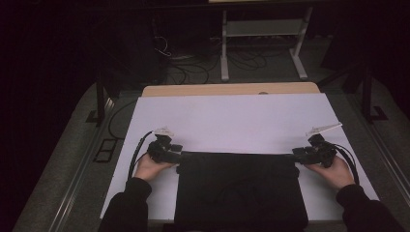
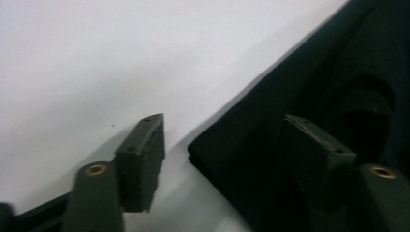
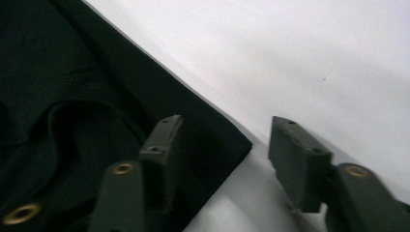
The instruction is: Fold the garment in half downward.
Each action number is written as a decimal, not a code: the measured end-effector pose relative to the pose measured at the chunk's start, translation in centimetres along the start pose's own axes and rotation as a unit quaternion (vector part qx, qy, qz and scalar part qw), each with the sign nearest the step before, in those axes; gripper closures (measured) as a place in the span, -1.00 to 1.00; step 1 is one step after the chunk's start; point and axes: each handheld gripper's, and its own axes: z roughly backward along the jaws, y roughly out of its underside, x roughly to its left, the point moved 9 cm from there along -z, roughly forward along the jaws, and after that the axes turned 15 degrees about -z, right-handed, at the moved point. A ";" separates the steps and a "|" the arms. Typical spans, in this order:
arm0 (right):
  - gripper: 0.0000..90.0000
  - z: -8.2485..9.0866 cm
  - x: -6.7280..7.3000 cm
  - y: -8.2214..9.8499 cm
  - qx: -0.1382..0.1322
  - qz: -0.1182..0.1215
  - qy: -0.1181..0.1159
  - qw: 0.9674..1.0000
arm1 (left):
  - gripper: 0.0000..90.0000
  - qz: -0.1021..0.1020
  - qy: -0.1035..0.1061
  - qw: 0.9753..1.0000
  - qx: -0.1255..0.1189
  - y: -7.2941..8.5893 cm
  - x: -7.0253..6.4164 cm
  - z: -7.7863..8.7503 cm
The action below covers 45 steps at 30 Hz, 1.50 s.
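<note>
A folded black garment (image 1: 240, 191) is lying at the near edge of the white surface (image 1: 232, 121). The left hand-held gripper (image 2: 225, 150) and the right hand-held gripper (image 3: 225, 154) are straddling its far corners, jaws not yet clamping. Next, I judge, both should pinch the cloth and lift together.

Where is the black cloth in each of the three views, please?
High view: the black cloth lies at bottom centre on the white sheet, between the left gripper and the right gripper.
Left gripper view: it fills the right side, one corner between the jaws.
Right gripper view: it fills the left side, one corner between the jaws.
Shared landmark: the cloth's straight far edge against the white sheet.
</note>
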 end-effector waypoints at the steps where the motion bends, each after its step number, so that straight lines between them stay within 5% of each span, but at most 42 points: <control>1: 0.16 -0.1 -0.1 0.0 0.000 -0.003 0.002 1.000 | -0.18 0.000 0.000 1.000 -0.001 0.0 0.0 0.0; 11: 0.49 -0.3 0.0 0.1 0.008 0.001 0.002 1.000 | 0.24 -0.017 -0.019 1.000 0.002 0.0 0.3 0.0; 25: 0.90 -0.4 0.1 0.2 0.012 0.004 -0.003 1.000 | 0.86 -0.030 0.001 0.999 0.019 0.1 -0.2 -0.3; 38: 0.93 -0.3 0.2 0.2 0.012 0.008 0.009 1.000 | 0.92 -0.026 0.000 0.999 0.042 0.1 -0.3 0.1; 45: 0.94 -0.4 0.2 0.1 0.007 0.017 0.025 1.000 | 0.93 -0.049 -0.023 0.996 0.064 -0.2 -0.3 0.3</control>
